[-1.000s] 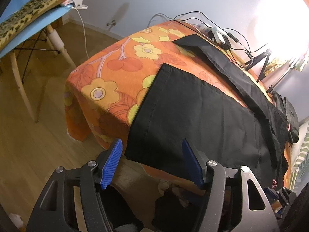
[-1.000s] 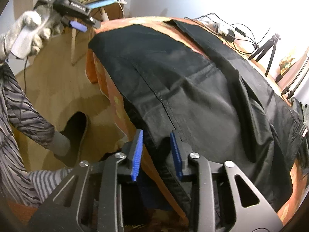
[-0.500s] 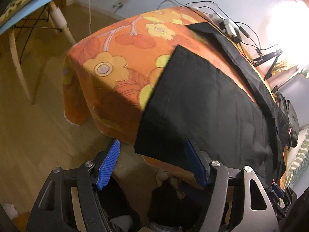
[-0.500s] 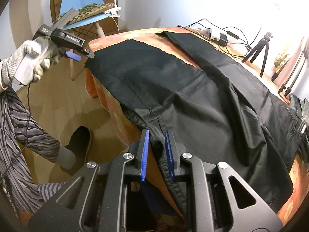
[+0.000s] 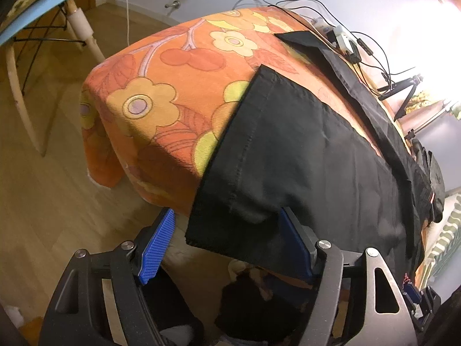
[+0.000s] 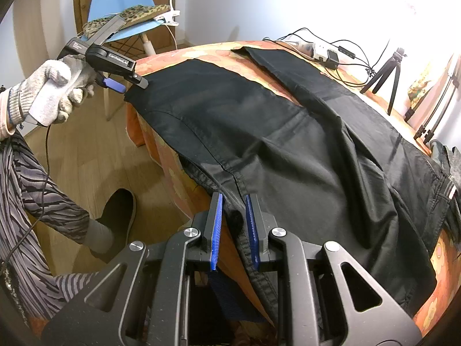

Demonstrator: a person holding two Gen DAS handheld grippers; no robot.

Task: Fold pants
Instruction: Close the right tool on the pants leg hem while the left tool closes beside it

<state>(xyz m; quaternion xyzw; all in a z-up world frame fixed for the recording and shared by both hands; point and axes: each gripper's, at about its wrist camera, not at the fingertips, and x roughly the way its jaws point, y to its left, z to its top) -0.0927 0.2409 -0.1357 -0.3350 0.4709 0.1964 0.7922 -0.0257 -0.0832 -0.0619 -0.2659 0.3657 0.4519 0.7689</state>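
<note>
A pair of black woven cotton pants [image 6: 302,144] lies spread over a counter draped in an orange cloth printed with yellow flowers [image 5: 161,92]. One leg runs along the near edge of the counter, its hemmed cuff [image 5: 230,173] spilling over the front edge and hanging down; the other leg [image 5: 340,66] lies flat further back, angled away, with a strip of orange cloth bare between the two. The waist end [image 6: 443,190] bunches at the far right of the counter.

The left claw [image 5: 224,242] sits below the hanging cuff, its blue ribbed pads spread wide on either side of the cuff's lower corner. The jaws have just been opening a little further; the right-side pad is close against the fabric, but whether it touches I cannot tell, and the left-side pad stands clear of it. In the right wrist view a hand in a grey knit glove [image 6: 54,92] holds this claw at the cuff corner.

The right claw [image 6: 233,225] is narrowed on the seamed near edge of the pants where it folds over the counter's front, the jaws having just closed in, the fabric pinched between its blue pads.

Behind the counter, a white power strip with black cables [image 6: 322,50] and a small black tripod [image 6: 386,72] sit near the wall. A blue plastic chair with a leopard-print cushion [image 6: 126,14] stands on the wooden floor [image 5: 43,201].
</note>
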